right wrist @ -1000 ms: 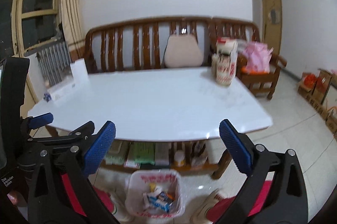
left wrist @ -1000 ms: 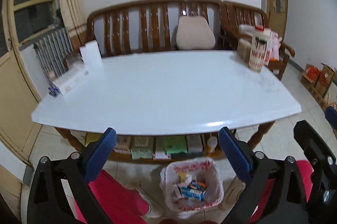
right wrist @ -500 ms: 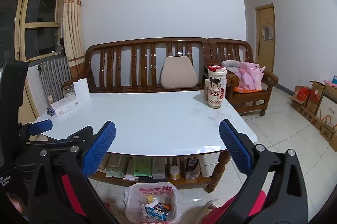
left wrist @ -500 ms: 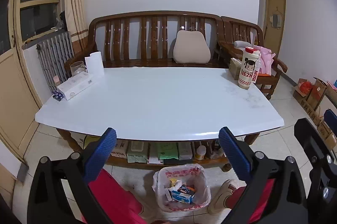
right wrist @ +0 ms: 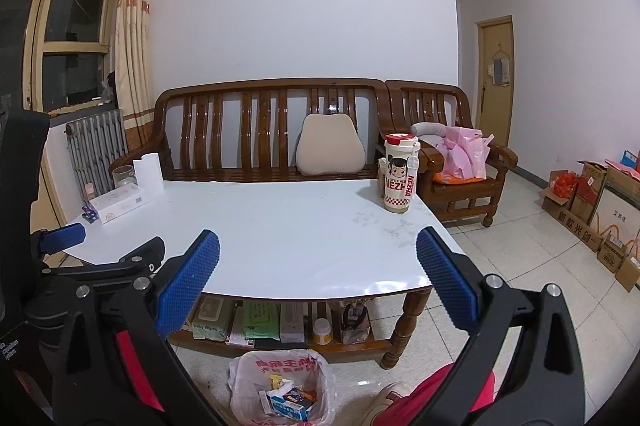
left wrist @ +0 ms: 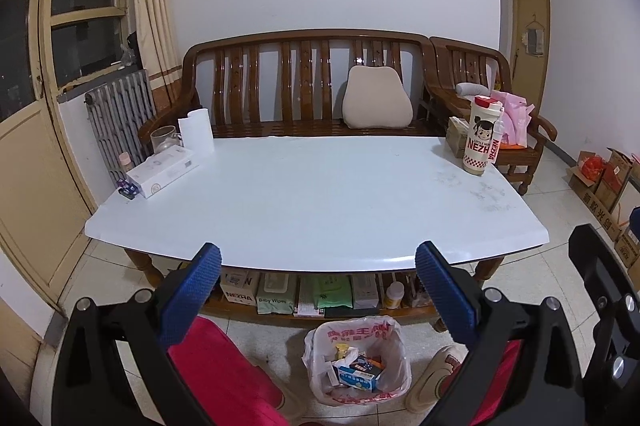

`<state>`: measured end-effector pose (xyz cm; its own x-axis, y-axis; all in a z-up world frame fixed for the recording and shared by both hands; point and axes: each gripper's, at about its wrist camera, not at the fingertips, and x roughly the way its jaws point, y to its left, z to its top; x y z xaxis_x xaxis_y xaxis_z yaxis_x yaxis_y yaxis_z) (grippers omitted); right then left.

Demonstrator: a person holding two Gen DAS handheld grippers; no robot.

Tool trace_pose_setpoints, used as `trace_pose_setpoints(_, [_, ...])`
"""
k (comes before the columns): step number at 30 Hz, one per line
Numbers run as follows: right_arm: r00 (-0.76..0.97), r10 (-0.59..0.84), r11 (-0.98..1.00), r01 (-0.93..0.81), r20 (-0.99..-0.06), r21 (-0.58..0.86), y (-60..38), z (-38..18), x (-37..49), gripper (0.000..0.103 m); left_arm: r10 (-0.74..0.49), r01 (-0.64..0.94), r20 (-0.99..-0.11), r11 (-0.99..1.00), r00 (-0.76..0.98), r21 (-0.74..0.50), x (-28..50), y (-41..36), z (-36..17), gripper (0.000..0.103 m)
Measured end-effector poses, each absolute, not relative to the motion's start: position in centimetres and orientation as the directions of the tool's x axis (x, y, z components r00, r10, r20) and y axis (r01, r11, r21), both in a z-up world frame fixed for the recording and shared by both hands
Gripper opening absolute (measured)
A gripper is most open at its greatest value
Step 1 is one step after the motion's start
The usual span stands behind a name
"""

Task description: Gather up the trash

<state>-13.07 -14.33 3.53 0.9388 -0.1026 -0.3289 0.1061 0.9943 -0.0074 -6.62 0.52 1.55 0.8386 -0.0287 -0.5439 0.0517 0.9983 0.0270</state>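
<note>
Room: living room, white wall, wooden bench (left wrist: 304, 86) at 12 o'clock behind a white table (left wrist: 312, 202).
Table contents: flat white box (left wrist: 164, 172) and paper roll (left wrist: 195, 136) at 10 o'clock; NEZHA tumbler (left wrist: 482, 136) at 2 o'clock. No loose litter visible on the top.
Task item: trash bag (left wrist: 356, 362), thin white plastic with red print, on the floor at 6 o'clock, just in front of the table's lower shelf. Mouth open; cartons and crumpled paper inside, a blue-and-white carton (left wrist: 358, 378) uppermost.
Left gripper (left wrist: 316, 286): blue fingers spread wide, nothing between them, held above the bag and well apart from it.
Right gripper (right wrist: 318, 280): fingers likewise wide and empty; bag seen at 6 o'clock in its view (right wrist: 280, 390).
Handling estimate: bag film soft, slippery, likely to tear if pinched against a carton corner. Load looks light. Contents loose, could spill if the bag tips.
Grasp point: judged best at the bunched rim film or handle loops near the mouth, not the side wall. One gripper per side of the rim would keep the mouth upward.
Risk: film may slide out of a shallow pinch.
</note>
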Motion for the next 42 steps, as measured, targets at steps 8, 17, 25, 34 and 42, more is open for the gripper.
trace_pose_setpoints(8, [0.938,-0.107,0.994,0.109,-0.329,-0.011,-14.3,3.5,-13.2,0.096,-0.008,0.034,-0.55,0.999,0.835,0.038,-6.7,0.5,1.6,0.095])
trace_pose_setpoints(17, [0.937,-0.114,0.993,0.117,-0.331,-0.01,-14.1,3.6,-13.3,0.096,0.011,0.024,-0.538,0.998,0.843,0.058,-6.7,0.4,1.8,0.095])
trace_pose_setpoints(25, [0.935,-0.116,0.993,0.119,-0.336,-0.011,-14.0,3.5,-13.2,0.096,0.008,0.026,-0.554,0.998,0.832,0.053,-6.3,0.4,1.6,0.095])
trace_pose_setpoints(34, [0.933,-0.116,0.993,0.12,-0.341,-0.01,-13.9,3.4,-13.0,0.096,-0.013,0.048,-0.56,0.998,0.828,0.047,-6.0,0.5,1.4,0.095])
trace_pose_setpoints(42, [0.93,-0.113,0.993,0.118,-0.35,-0.006,-14.0,3.2,-12.8,0.096,-0.012,0.049,-0.573,0.998,0.82,0.049,-5.6,0.5,1.2,0.095])
